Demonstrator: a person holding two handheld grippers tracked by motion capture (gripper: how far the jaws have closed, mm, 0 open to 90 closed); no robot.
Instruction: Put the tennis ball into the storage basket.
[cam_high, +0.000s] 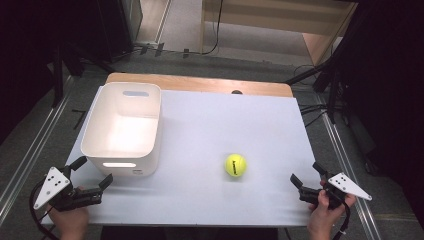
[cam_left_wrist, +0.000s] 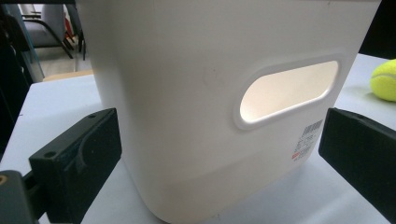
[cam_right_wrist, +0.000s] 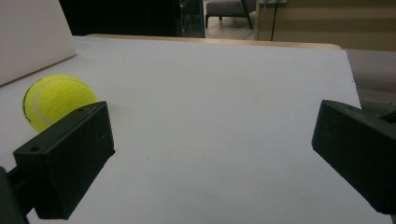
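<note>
Left hand: it comes in at the bottom left of the high view and holds the left gripper
Left gripper: its two black jaws stand wide apart with nothing between them; it sits at the near left corner of the table, just in front of the bin
Right hand: it comes in at the bottom right of the high view and holds the right gripper
Right gripper: its jaws are wide apart too and hold nothing; it sits at the near right edge of the table and points in toward the ball
Ball: a yellow tennis ball, lying alone on the white top, a bit nearer than the middle, between the bin and the right gripper and touching neither; in the right gripper view it peeks out behind one jaw
Bin: a white plastic bin, upright on the left side of the table, with a long handle hole in its near wall; nothing can be seen inside it; in the left gripper view its wall is very close
Table: a white sheet covers it; a strip of wood shows at the far edge
Floor: grey, with black cables, beyond the table
</note>
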